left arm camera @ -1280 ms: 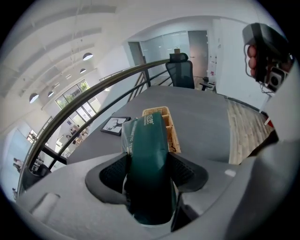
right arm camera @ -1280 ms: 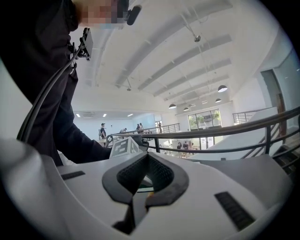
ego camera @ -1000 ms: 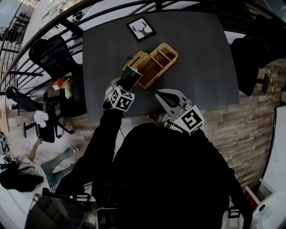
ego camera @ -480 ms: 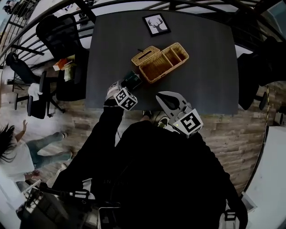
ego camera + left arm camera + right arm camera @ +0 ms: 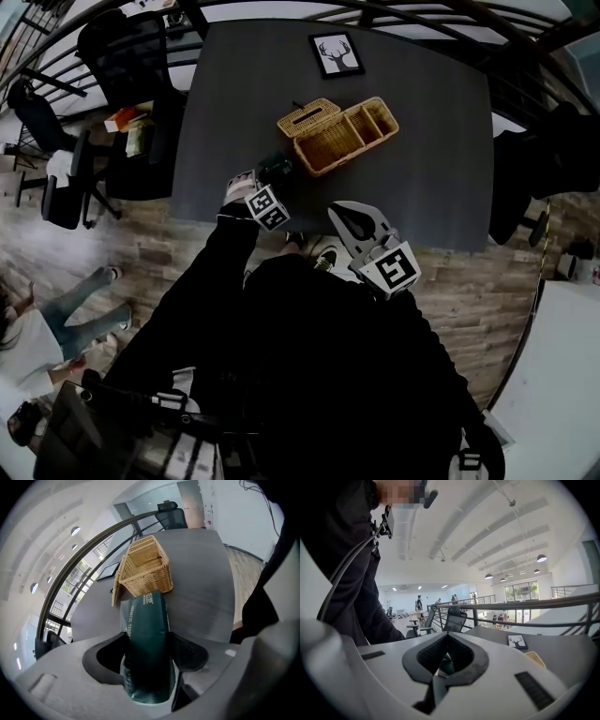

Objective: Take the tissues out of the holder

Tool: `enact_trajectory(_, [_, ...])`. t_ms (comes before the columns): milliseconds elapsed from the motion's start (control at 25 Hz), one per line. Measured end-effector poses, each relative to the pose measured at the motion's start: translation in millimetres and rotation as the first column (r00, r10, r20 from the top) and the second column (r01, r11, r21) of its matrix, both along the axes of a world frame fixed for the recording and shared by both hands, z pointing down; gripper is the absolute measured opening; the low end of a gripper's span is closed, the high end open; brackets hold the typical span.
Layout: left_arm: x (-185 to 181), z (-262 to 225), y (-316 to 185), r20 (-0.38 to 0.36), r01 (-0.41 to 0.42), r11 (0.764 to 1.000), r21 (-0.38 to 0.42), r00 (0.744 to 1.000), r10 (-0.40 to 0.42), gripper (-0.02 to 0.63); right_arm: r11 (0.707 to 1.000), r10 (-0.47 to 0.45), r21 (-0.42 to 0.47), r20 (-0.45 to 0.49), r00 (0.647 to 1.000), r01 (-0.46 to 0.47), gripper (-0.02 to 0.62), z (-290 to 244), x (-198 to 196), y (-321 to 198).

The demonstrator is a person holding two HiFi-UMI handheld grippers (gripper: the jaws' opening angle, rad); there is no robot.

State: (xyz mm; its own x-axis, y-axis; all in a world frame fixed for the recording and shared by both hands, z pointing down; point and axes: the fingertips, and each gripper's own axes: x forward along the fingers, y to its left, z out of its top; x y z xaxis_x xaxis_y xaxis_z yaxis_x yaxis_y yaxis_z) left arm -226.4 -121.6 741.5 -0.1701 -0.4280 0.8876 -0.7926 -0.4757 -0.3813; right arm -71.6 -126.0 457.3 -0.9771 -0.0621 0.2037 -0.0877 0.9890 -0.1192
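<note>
A dark green tissue pack (image 5: 143,620) stands between the jaws of my left gripper (image 5: 147,641), whose pads press on both its sides. In the head view the left gripper (image 5: 267,180) holds the tissue pack (image 5: 277,168) low over the grey table (image 5: 422,178), just left of and nearer than the wicker holder (image 5: 339,136). The holder (image 5: 145,569) shows open and hollow beyond the pack. My right gripper (image 5: 354,223) hangs at the table's near edge, shut with nothing in it; its tips (image 5: 447,637) meet.
A framed deer picture (image 5: 337,53) lies at the table's far side. Office chairs (image 5: 122,56) stand left of the table and another chair (image 5: 553,159) at the right. A railing curves behind the table. A person (image 5: 56,319) is on the floor at the left.
My left gripper has come down and back toward the table's near edge with the green pack, away from the holder. The right gripper has shifted slightly.
</note>
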Motion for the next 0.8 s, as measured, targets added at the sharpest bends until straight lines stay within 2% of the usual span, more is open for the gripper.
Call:
enact_trajectory(160, [1, 1, 0, 0.022, -0.033, 0.999, 0.037, 0.999, 0.033, 0.281, 1.0, 0.01, -0.021, -0.001, 1.0, -0.01, 0.003, 3, -2, 3])
enact_trajectory(320, [2, -9, 1, 0.006, -0.029, 0.997, 0.07, 1.0, 0.029, 0.291, 1.0, -0.006, 0.0, 0.002, 1.0, 0.006, 0.003, 1, -4, 6])
enact_trajectory(440, [6, -42, -6, -0.052, -0.002, 0.989, 0.148, 0.999, 0.01, 0.291, 1.0, -0.004, -0.013, 0.007, 1.0, 0.004, 0.003, -2, -6, 8])
enact_trajectory(560, [14, -87, -16, -0.168, 0.067, 0.97, 0.234, 0.985, -0.027, 0.291, 1.0, -0.013, -0.015, 0.02, 1.0, 0.013, 0.003, -4, -9, 10])
enact_trajectory(640, [24, -119, -22, -0.288, 0.129, 0.949, 0.286, 0.957, -0.043, 0.291, 1.0, -0.018, -0.01, 0.025, 1.0, 0.018, 0.003, -5, -10, 10])
enact_trajectory(680, [31, -137, -26, -0.357, 0.16, 0.936, 0.313, 0.933, -0.04, 0.291, 1.0, -0.015, -0.014, 0.029, 0.999, 0.016, 0.003, -6, -11, 9])
enact_trajectory(800, [54, -195, -36, -0.552, 0.228, 0.885, 0.407, 0.833, 0.039, 0.291, 1.0, 0.003, -0.021, 0.043, 0.999, -0.002, 0.003, -11, -9, 1])
